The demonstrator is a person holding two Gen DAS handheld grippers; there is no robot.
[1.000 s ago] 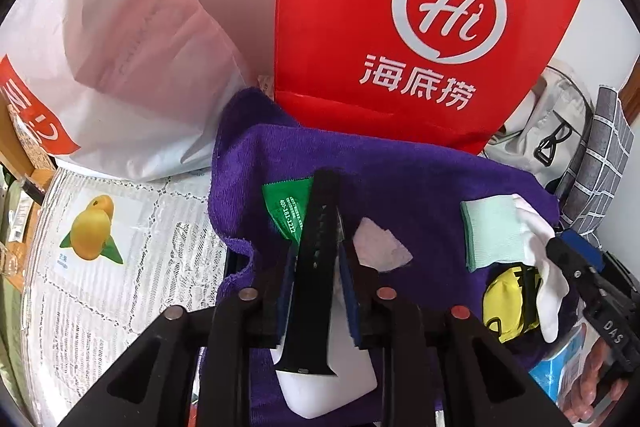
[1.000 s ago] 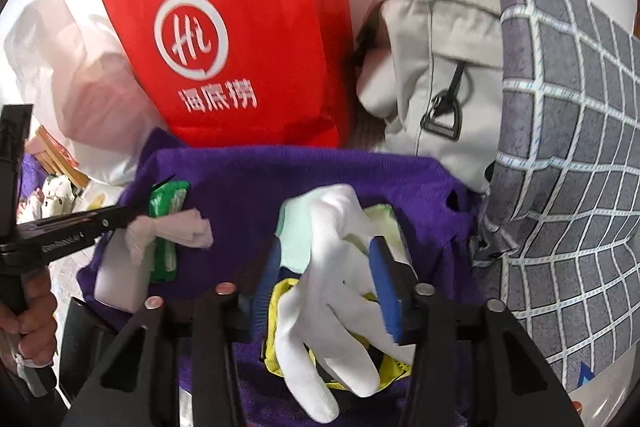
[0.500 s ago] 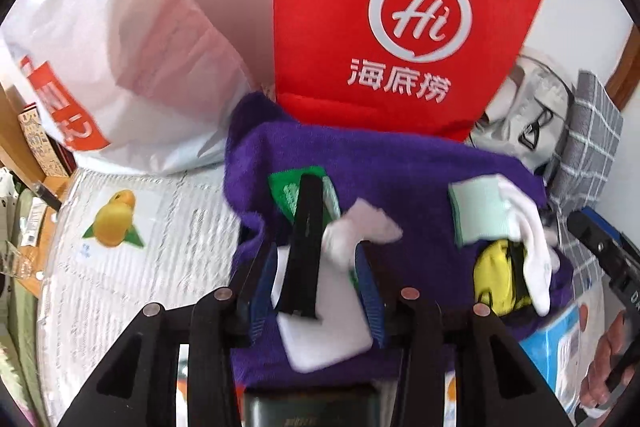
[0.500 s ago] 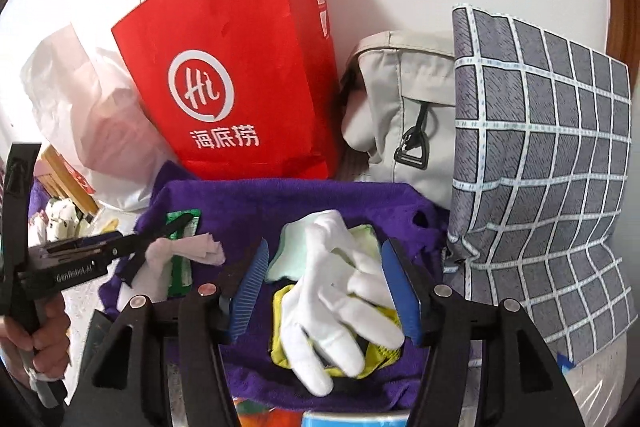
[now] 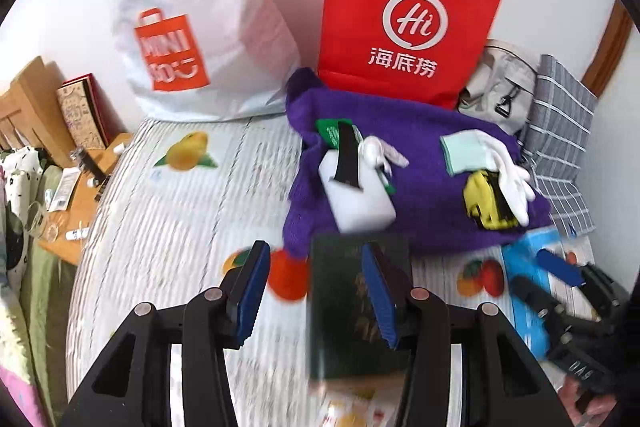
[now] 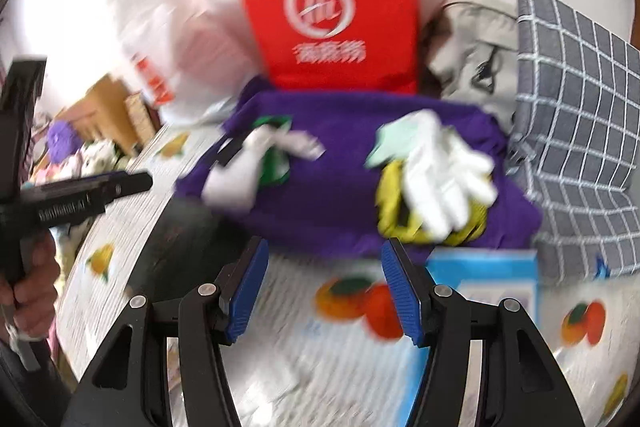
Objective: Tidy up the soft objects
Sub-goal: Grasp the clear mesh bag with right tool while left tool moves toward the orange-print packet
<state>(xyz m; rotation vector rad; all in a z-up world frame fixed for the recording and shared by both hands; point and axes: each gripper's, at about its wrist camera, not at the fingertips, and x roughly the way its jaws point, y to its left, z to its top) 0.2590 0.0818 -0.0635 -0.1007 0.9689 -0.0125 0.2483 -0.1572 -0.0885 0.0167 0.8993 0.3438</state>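
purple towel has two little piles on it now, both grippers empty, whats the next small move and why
Probably fold the purple towel over its load: the black strap and white glove already lie on it, and the left gripper and right gripper, jaws just opened, hold nothing. I'd take its near edge first.

A lived-in room of a home is shown. Against a plain white wall at the top of the frame, a red paper shopping bag (image 5: 404, 23) and a white plastic shopping bag (image 5: 192, 27) are propped beside a grey canvas bag (image 5: 500, 91) and a grey checked cushion (image 5: 560, 139). The bench is covered with a fruit-printed tablecloth (image 5: 180, 195). At the left edge a wooden bench (image 5: 86, 187) littered with small clutter is seen.
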